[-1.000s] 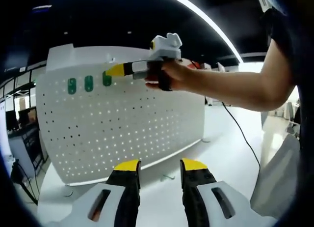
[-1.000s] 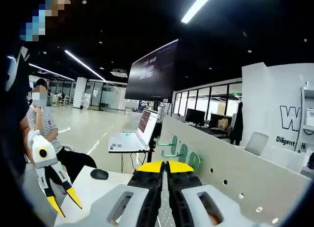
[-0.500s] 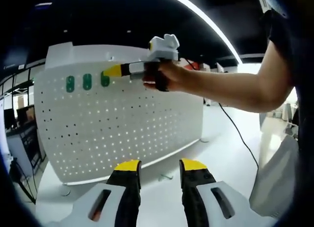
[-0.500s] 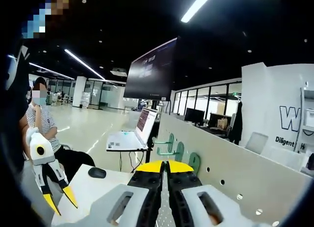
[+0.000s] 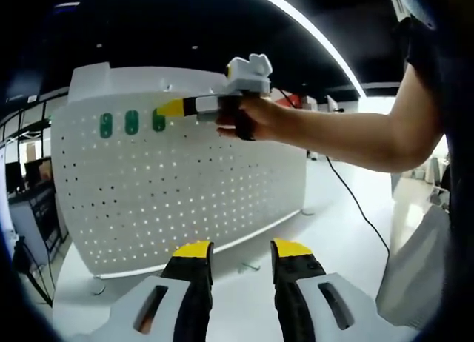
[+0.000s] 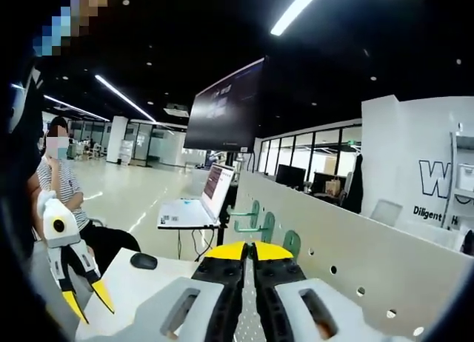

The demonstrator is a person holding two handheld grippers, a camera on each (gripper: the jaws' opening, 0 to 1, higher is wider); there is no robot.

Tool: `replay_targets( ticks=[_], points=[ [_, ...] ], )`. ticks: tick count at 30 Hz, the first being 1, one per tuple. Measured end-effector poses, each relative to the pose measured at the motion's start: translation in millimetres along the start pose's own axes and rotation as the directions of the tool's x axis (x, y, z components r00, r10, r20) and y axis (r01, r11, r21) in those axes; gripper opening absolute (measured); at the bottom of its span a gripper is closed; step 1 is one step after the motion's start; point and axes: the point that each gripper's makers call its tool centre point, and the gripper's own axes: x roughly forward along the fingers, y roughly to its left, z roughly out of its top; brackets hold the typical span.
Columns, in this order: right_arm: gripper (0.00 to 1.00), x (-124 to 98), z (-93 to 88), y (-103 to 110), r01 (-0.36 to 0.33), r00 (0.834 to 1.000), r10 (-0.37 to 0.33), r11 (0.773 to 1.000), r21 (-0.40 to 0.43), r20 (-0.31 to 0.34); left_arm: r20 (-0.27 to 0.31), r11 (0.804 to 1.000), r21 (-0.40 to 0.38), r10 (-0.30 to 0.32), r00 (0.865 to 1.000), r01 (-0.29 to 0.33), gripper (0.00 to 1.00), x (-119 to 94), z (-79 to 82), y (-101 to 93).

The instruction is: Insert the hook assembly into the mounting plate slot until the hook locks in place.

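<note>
Status: the insertion step appears to be at or near its end. Three green hooks sit in a row on the upper part of the white pegboard (image 5: 185, 186), which stands upright on the white surface (image 5: 326, 246). In the left gripper view, the right gripper (image 5: 172, 106) is raised to the board with its yellow tips at the third hook (image 5: 159, 120), the one nearest the tips. In the right gripper view, the first hook (image 6: 254, 211) and second hook (image 6: 265, 226) project outward from the board with their arms visible, while the third hook (image 6: 292, 242) shows as a green plate just beyond the fingertips. Whether this hook has locked in its slot cannot be confirmed; that check remains open.

Right fingers: the two yellow tips stand pressed together with no visible gap and nothing seen between them. They sit just beside the third hook; contact cannot be determined.

Left fingers (image 5: 192, 249): spread apart with a clear gap and nothing between them. This gripper hovers low, well apart from the board, pointing toward its lower edge. In the right gripper view, the left gripper (image 6: 83, 300) appears at the lower left, tips apart and pointing down above the surface.

A small metal part (image 5: 250, 266) lies on the surface near the board base; its type is unclear.
</note>
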Motion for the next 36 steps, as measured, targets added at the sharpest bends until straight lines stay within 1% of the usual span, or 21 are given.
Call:
replay_targets(
  ticks=[2,4,8,13,18,23,29,34,36],
  points=[
    [0.04,-0.7,-0.1,0.0,0.003,1.000,-0.003,1.000,-0.004,0.000,0.000,1.000,0.000,0.000,1.000,0.000,0.32,-0.1,-0.1,0.0],
    [0.10,-2.5,2.1,0.0,0.009,1.000,-0.009,1.000,-0.008,0.014,0.001,1.000,0.000,0.001,1.000,-0.001,0.32,-0.3,0.0,0.1],
    [0.11,-6.4,0.9,-0.2,0.018,1.000,-0.018,1.000,-0.019,0.009,0.000,1.000,0.000,0.000,1.000,0.000,0.32,-0.2,-0.4,-0.4],
    [0.15,-16.2,-0.1,-0.5,0.038,0.999,-0.038,0.999,-0.012,0.018,-0.003,1.000,0.003,-0.006,1.000,0.006,0.32,0.7,-1.0,-2.5],
    [0.18,-26.7,-2.8,0.7,0.058,0.998,-0.057,0.998,-0.015,0.016,-0.008,1.000,0.004,-0.012,1.000,0.012,0.32,1.6,-1.9,-4.3],
    [0.18,-43.0,-13.1,-2.2,0.094,0.996,-0.094,0.996,0.003,0.005,-0.013,1.000,0.007,-0.021,1.000,0.021,0.32,2.9,-2.9,-7.4],
    [0.18,-64.8,-27.4,1.3,0.127,0.992,-0.126,0.992,0.021,-0.019,-0.022,0.999,0.011,-0.037,0.999,0.037,0.32,4.8,-4.9,-12.5],
    [0.18,-85.3,-38.3,-1.5,0.164,0.986,-0.163,0.985,0.045,-0.031,-0.027,0.999,0.015,-0.047,0.998,0.048,0.32,5.7,-6.1,-16.1],
    [0.18,-91.5,-42.5,0.8,0.176,0.984,-0.174,0.983,0.053,-0.038,-0.029,0.999,0.017,-0.049,0.998,0.050,0.32,5.9,-6.6,-16.8]
  ],
)
